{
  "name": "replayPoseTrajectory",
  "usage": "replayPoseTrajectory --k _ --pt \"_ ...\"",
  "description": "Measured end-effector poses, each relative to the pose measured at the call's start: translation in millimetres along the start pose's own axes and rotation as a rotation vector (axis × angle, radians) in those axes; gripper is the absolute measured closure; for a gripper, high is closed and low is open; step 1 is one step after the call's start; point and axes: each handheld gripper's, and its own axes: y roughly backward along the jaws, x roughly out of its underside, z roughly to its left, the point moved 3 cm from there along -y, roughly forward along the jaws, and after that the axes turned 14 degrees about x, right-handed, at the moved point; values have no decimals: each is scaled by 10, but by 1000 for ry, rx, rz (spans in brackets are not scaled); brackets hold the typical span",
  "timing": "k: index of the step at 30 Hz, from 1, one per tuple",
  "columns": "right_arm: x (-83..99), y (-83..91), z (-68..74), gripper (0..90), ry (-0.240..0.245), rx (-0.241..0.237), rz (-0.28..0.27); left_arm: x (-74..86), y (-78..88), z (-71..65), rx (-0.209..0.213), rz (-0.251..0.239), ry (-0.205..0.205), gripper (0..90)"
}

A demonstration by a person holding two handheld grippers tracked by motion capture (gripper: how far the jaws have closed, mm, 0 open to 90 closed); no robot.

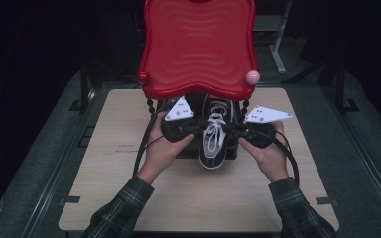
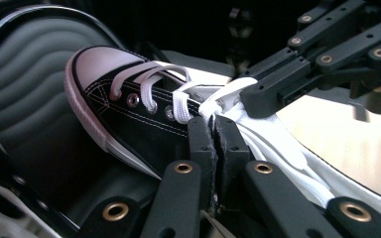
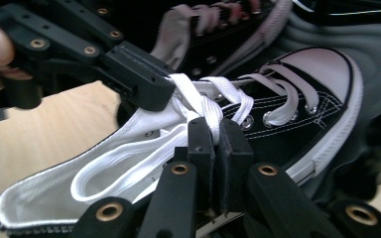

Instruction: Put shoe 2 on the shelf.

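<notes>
Wooden table [image 1: 129, 163], black shoe [image 1: 213, 144]. Both the left gripper [image 1: 194, 130] and right gripper [image 1: 233, 130] pinch its white lace [image 3: 213, 111] tight. Pull both ends apart evenly, I think.

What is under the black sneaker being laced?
The black sneaker lies on a dark ribbed tray. How that tray meets the wooden table is covered by the shoe and both hands.

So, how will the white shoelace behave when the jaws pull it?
The white shoelace is probably floppy: its loose loop sags over the shoe's white lining. Flat and woven, it likely will not slip from the shut right gripper. The black sneaker may lift with it.
</notes>
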Motion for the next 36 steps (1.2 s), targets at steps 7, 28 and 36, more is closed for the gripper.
replayPoseTrajectory --k 7,28,36 --pt "30 -129 -66 852 -5 40 4 32 -111 63 -29 11 14 871" --pt "292 340 99 833 -37 -30 11 229 245 -201 27 10 51 598" --pt "753 352 297 900 -23 -50 95 624 311 -364 39 65 68 572"
